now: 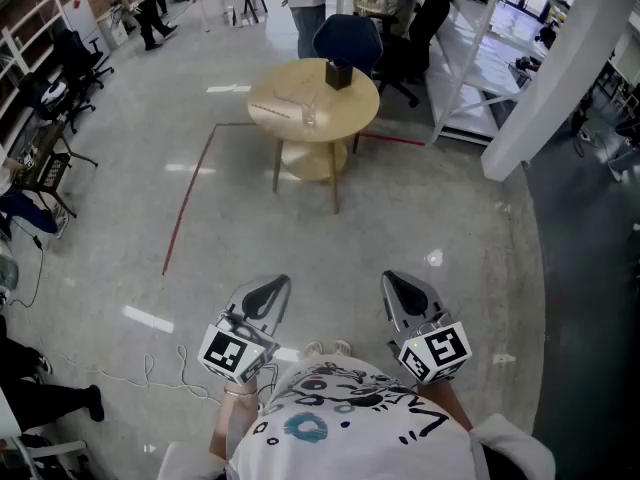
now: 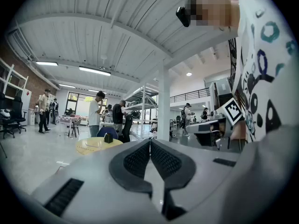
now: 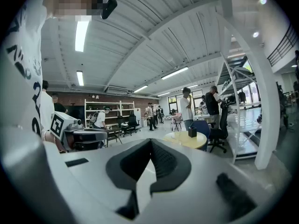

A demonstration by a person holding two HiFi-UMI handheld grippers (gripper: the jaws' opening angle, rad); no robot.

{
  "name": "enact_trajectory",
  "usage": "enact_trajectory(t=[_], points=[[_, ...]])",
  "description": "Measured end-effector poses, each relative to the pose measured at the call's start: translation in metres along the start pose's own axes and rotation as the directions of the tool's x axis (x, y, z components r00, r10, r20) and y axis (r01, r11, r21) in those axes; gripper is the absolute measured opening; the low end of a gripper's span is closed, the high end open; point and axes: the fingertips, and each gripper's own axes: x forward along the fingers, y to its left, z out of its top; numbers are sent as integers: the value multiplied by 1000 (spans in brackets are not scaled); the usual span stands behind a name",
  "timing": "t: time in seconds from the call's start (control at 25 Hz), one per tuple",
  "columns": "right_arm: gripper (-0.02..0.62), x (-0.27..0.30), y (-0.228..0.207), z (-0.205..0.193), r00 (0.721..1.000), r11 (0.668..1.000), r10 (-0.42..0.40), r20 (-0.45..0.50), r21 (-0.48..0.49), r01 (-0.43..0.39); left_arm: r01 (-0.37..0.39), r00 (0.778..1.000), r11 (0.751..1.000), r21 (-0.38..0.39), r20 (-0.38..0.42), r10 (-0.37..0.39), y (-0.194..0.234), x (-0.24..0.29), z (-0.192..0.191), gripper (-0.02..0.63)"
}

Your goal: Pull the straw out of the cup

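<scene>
Floor point(image 1: 450, 218): smooth polished concrete, glossy, lamp glare on it. Round table point(image 1: 290, 93): pale wood top and legs, matt. Cup point(image 1: 309, 116) on it: clear, likely plastic, too small to be sure. Left gripper point(image 1: 275, 288) and right gripper point(image 1: 395, 286): grey matt plastic shells. Pads point(image 2: 140, 160): black, ribbed, rubbery. Marker cube point(image 1: 237, 353): matt black-and-white print. Shirt point(image 1: 350, 418): white printed cloth.

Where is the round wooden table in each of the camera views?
Head view: round wooden table at upper centre, far off.
Left gripper view: table low, left of centre.
Right gripper view: table right of centre.
Shared landmark: the black box standing on it.
</scene>
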Motion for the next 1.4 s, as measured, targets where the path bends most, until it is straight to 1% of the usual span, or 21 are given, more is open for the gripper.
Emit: enact_trajectory(t=[0.12,0.28,0.4,0.6,0.76,0.88,1.0,1.08,1.16,1.24,1.4], points=[[26,1,-7,3,1000,1000,-27,9,1,27,5,1000,1000,9,-3,-5,0,1,-1,17],[26,1,-8,6,999,1000,-27,25,-1,27,-26,1000,1000,3,-16,26,6,-6,-1,17],[26,1,-7,11,999,999,-41,21,-1,41,-26,1000,1000,4,-15,26,10,-11,5,17],[28,2,-12,16,997,997,-64,53,40,62,-17,1000,1000,8,-4,17,18,-17,6,17],[28,9,-12,12,996,996,-83,39,24,82,-64,998,998,1,7,64,34,-27,3,17],[29,14,-9,13,994,995,-94,54,19,93,-69,997,998,8,25,69,45,-33,2,17],[29,22,-8,6,993,995,-97,71,37,94,-70,998,997,16,11,70,55,-36,-9,17],[29,28,-9,0,993,995,-93,66,49,90,-78,997,997,1,0,78,62,-35,-12,17],[29,33,-10,-1,995,995,-91,50,36,89,-87,996,996,-16,-17,86,69,-33,-15,17],[29,40,-17,-2,995,996,-91,40,20,90,-100,994,995,-17,-41,100,78,-26,-23,17],[29,66,-43,-7,997,997,-74,26,25,73,-140,987,990,-5,-76,140,99,2,-38,17]])
